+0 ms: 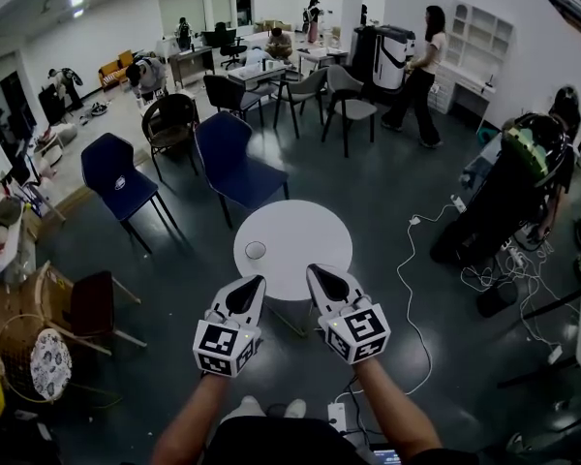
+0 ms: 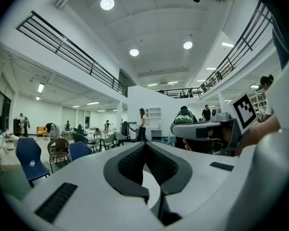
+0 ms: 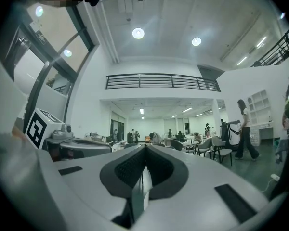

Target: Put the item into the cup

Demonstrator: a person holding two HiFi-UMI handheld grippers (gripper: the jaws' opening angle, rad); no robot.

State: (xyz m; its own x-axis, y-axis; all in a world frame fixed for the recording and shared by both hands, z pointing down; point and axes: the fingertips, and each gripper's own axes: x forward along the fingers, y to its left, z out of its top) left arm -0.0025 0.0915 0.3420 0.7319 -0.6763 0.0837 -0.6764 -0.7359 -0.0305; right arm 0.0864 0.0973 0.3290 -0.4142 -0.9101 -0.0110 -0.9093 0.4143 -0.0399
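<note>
Holds the left gripper clenched, pads pressed together with nothing between them, and the right gripper clenched and bare in the same way. Carries the two side by side, close but apart, both pointing level and away from the body, with one marker cube at the back of each. Brings both tips, as seen from the head view, right to the near rim of one round white table, the left tip at the rim's left part and the right tip nearer its middle. Finds one cup upright on the left portion of the table, close to the near edge, just ahead of the left gripper's tip and a little to the left of the right gripper's, touching neither. Cannot tell whether anything lies in the cup, nor which thing is the item: too small in the head view, and out of sight in both gripper views. Has open dark floor to the right of the table and beyond it, crossed on the right by one white cable. Counts two in blue past the far rim: a blue chair well off to the left and another blue chair near the table's far-left edge. Adds one brown chair to the left, well apart from the table.
</note>
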